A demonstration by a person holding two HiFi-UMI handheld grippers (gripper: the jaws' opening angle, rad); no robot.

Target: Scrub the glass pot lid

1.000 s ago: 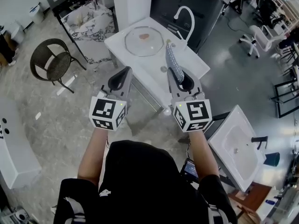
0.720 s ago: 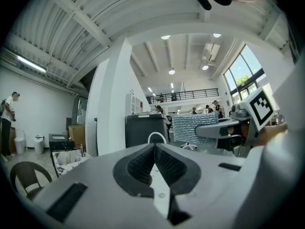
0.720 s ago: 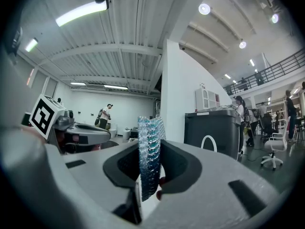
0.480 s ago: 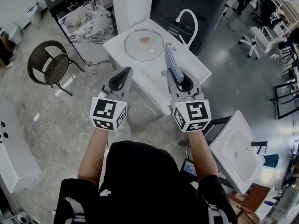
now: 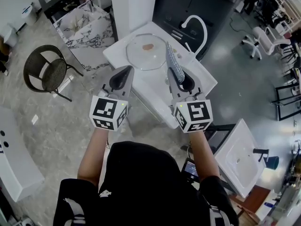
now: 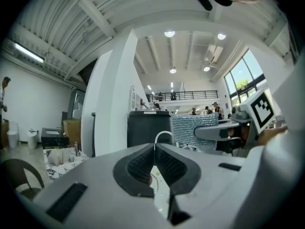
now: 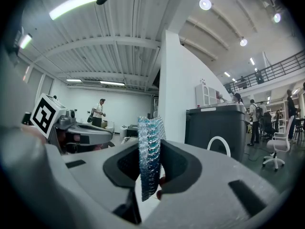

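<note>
Large open lab or showroom hall: freestanding white sink counter (image 5: pixel 155 86) with faucet (image 5: pixel 195 16) at top centre, spare washbasin (image 5: pixel 237 159) lower right, office chairs (image 5: pixel 263 34) upper right, mezzanine railing (image 6: pixel 176 96) under a high ribbed ceiling (image 6: pixel 71 23).

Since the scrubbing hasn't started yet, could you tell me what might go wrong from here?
The scouring pad sticks far out of the right gripper, pinched at one end, so it may fold or slip when pressed.
The glass pot lid lies loose on the table; the left gripper is shut and empty, so the lid could slide under scrubbing.
</note>
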